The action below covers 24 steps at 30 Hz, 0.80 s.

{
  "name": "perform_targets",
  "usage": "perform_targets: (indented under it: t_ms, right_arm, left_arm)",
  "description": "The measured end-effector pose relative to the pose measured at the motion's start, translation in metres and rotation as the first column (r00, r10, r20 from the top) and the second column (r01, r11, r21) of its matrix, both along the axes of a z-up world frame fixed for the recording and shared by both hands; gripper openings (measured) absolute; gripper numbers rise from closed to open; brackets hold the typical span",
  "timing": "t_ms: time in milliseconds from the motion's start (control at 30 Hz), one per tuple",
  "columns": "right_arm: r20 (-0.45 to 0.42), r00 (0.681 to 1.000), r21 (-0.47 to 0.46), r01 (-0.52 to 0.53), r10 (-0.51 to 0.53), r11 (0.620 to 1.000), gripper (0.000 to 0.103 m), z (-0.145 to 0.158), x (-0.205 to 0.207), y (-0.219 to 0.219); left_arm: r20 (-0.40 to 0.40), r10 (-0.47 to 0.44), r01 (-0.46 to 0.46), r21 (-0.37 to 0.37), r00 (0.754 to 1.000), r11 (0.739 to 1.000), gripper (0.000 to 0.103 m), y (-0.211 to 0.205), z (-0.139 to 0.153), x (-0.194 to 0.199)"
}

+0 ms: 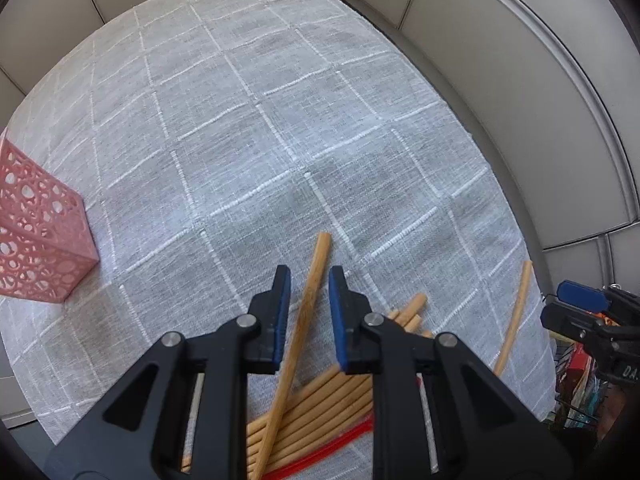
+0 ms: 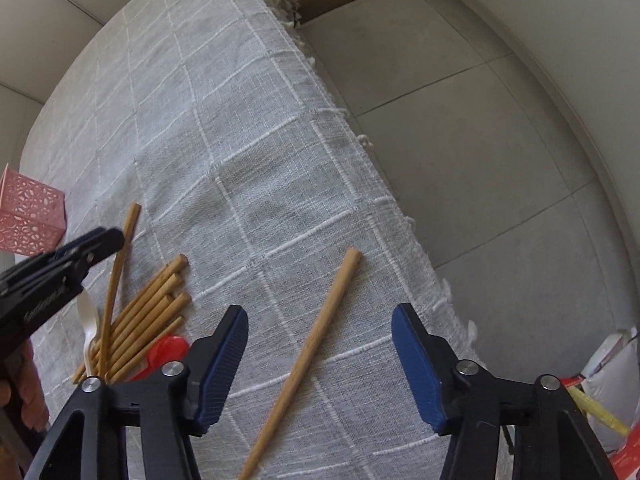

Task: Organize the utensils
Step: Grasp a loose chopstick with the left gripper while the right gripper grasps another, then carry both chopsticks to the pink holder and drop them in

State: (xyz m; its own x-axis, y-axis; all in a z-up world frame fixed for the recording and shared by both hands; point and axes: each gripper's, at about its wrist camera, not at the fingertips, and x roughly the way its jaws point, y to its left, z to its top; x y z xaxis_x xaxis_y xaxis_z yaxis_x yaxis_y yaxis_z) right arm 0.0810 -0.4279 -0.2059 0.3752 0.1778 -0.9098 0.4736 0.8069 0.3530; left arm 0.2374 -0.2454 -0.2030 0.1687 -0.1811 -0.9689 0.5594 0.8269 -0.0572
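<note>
The surface (image 1: 248,112), draped in a grey cloth with a white grid, fills most of both views; tiled floor (image 2: 480,160) lies beyond its fringed edge at the right of the right wrist view. A pink perforated holder (image 1: 36,240) stands at the left edge of the frame, well apart from the sticks.

A pile of wooden chopsticks (image 1: 320,404) lies at the lower centre of the left wrist view, over a red utensil (image 1: 332,448); in the right wrist view a white plastic spoon (image 2: 86,320) lies beside the pile at lower left.

The left tool (image 1: 309,280) has its blue-padded fingers narrowly parted, either side of one raised chopstick (image 1: 306,308) that slants up across the pile; whether the pads touch it cannot be told.

The right tool (image 2: 320,320) is spread wide, holding nothing, with a lone chopstick (image 2: 316,344) lying on the cloth between its fingers, lower centre.
</note>
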Motion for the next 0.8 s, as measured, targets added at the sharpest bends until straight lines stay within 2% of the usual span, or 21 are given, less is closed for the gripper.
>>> perform_targets:
  t_ms: [133, 300, 533, 667, 733, 800]
  right_arm:
    - [-0.002, 1.000, 0.017, -0.002, 0.002, 1.000, 0.058, -0.005, 0.003, 0.000]
    - [-0.014, 1.000, 0.043, 0.005, -0.004, 0.999, 0.050, -0.014, 0.011, 0.003]
    - [-0.067, 0.997, 0.033, 0.035, -0.033, 0.999, 0.038, -0.029, 0.022, 0.009]
    - [-0.072, 0.996, -0.025, 0.042, -0.044, 0.999, 0.030, -0.031, 0.025, 0.017]
    - [-0.071, 0.997, -0.044, 0.040, -0.043, 0.998, 0.025, -0.030, 0.026, 0.020]
    - [-0.073, 0.996, -0.090, 0.053, -0.059, 0.995, 0.014, -0.031, 0.027, 0.023]
  left_arm:
    - [0.012, -0.004, 0.004, 0.054, 1.000, 0.999, 0.013, -0.011, -0.010, 0.006]
    - [0.015, 0.033, -0.034, 0.046, 0.999, 0.998, 0.008, -0.008, -0.005, 0.011]
    - [0.081, 0.065, -0.064, -0.020, 0.995, 0.998, 0.008, 0.031, 0.041, -0.016]
    - [0.136, 0.081, -0.073, -0.063, 0.987, 0.995, 0.008, 0.052, 0.066, -0.040]
    - [0.166, 0.088, -0.076, -0.076, 0.982, 0.994, 0.008, 0.061, 0.076, -0.051]
    - [0.189, 0.100, -0.084, -0.090, 0.977, 0.992, 0.008, 0.071, 0.083, -0.059]
